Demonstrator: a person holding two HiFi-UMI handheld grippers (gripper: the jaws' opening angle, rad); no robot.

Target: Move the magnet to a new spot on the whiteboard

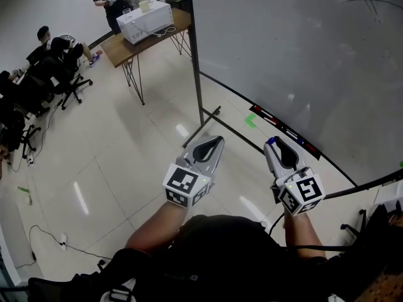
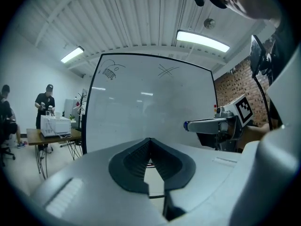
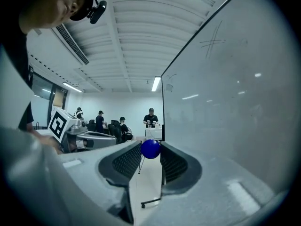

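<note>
Blue magnet [image 3: 150, 149] clamped in my right claw [image 1: 273, 146], carry step. Left claw [image 2: 150, 144] closed, empty. Next: plant magnet on bare whiteboard [image 1: 302, 61], two o'clock, then let go.

Pale tiled floor [image 1: 126, 156] carries a whiteboard stand [image 1: 199, 93], green tape mark [image 1: 250, 120] and wooden table [image 1: 116, 49]. On the table sits a white box [image 1: 145, 21], possibly a microwave.
</note>
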